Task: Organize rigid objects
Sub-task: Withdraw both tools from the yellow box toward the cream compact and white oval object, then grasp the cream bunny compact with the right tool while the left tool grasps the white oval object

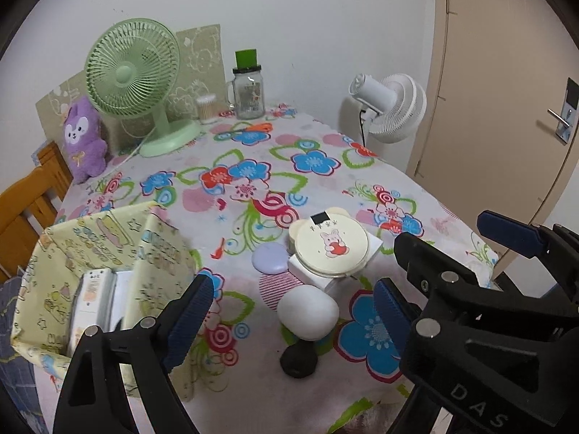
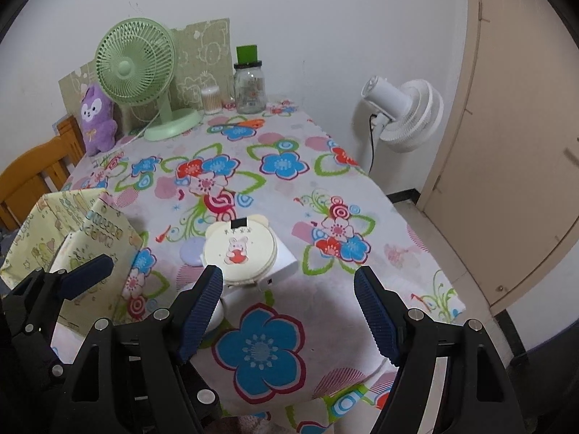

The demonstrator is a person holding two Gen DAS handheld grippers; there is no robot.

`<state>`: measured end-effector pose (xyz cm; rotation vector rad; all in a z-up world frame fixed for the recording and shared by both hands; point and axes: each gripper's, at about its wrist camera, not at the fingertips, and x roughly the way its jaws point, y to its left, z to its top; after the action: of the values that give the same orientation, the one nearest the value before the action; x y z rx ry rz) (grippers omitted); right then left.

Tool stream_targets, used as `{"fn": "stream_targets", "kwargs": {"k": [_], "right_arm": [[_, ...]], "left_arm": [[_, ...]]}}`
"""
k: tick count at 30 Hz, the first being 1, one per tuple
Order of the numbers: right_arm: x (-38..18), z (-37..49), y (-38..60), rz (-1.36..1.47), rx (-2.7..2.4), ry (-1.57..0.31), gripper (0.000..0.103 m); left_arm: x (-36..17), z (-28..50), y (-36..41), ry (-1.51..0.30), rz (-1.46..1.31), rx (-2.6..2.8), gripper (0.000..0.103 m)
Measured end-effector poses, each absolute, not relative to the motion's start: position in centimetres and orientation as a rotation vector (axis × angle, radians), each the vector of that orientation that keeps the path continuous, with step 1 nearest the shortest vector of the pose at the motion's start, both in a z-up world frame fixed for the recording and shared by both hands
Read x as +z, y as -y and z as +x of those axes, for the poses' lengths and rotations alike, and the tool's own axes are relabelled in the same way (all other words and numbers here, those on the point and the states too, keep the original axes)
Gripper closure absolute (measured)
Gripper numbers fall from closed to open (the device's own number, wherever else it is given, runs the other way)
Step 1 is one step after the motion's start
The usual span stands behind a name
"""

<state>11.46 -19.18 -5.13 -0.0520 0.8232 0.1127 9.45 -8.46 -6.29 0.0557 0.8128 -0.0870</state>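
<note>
A round cream case with a bunny picture (image 1: 331,249) (image 2: 240,249) lies on a white box (image 1: 374,244) (image 2: 282,269) on the flowered tablecloth. Beside it are a lilac oval case (image 1: 269,257) (image 2: 191,251), a white egg-shaped object (image 1: 307,313) and a small black object (image 1: 298,360). A yellow fabric bin (image 1: 108,253) (image 2: 90,224) at the left holds white items (image 1: 90,300). My left gripper (image 1: 289,314) hangs open above the white egg. To its right, my right gripper (image 2: 289,313) (image 1: 459,242) is open over bare cloth near the front edge.
At the back stand a green desk fan (image 1: 132,68), a purple plush (image 1: 83,141), a glass jar with a green lid (image 1: 248,88) and a cotton swab tub (image 1: 207,108). A white floor fan (image 1: 392,108) and a door (image 1: 506,108) are right of the table. A wooden chair (image 1: 25,202) is left.
</note>
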Motion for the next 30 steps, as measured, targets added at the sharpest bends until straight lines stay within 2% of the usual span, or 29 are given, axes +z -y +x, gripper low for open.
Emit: {"fn": "stream_targets", "kwargs": {"k": [20,21,23,24,25,30], "right_arm": [[-11.2,14.6,19.5,-0.025,0.132,-0.936,0.025],[-11.4,14.7,19.5,-0.026,0.134,-0.940,0.025],[-11.6,14.8,19.5,-0.023,0.138,-0.945,0.025],[-11.7,15.0,19.4,-0.022,0.141,-0.948,0.025],[-11.8,15.1,19.3,-0.022,0.142,-0.950,0.025],[-11.8,15.6,18.6,-0.021,0.159,-0.951,0.025]], "left_arm": [[-12.3,12.0,8.9,-0.921,0.019,-0.078,0.012],[-12.5,12.1,9.0,-0.924,0.023,-0.081,0.013],[-12.8,12.1,9.2,-0.936,0.036,-0.083,0.025],[-13.0,12.1,9.3,-0.949,0.046,-0.084,0.037],[-13.3,12.2,9.4,-0.959,0.049,-0.087,0.044],[-13.5,12.3,9.0,-0.969,0.037,-0.112,0.046]]}}
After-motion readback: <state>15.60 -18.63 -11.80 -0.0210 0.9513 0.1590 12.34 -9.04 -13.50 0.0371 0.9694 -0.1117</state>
